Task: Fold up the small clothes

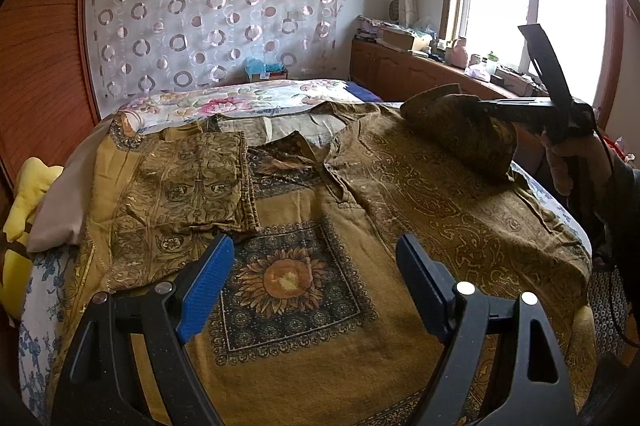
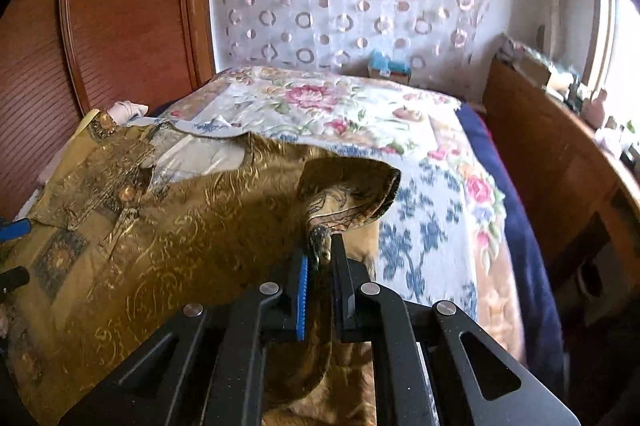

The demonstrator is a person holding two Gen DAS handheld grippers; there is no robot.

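A big gold shirt (image 1: 320, 210) with a sunflower picture lies flat on the bed (image 1: 256, 98). The left gripper (image 1: 316, 250) is wide open above the sunflower, holding nothing. One sleeve is folded in at 10 o'clock. At 2 o'clock, the right gripper (image 1: 480, 104) pinches the other sleeve (image 1: 460, 130) and lifts it off the shirt.

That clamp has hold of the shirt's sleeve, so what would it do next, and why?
Probably carry the sleeve across onto the shirt front. The right gripper is shut on its cuff, lifted, while the other sleeve already lies folded in. The left gripper hovers open.
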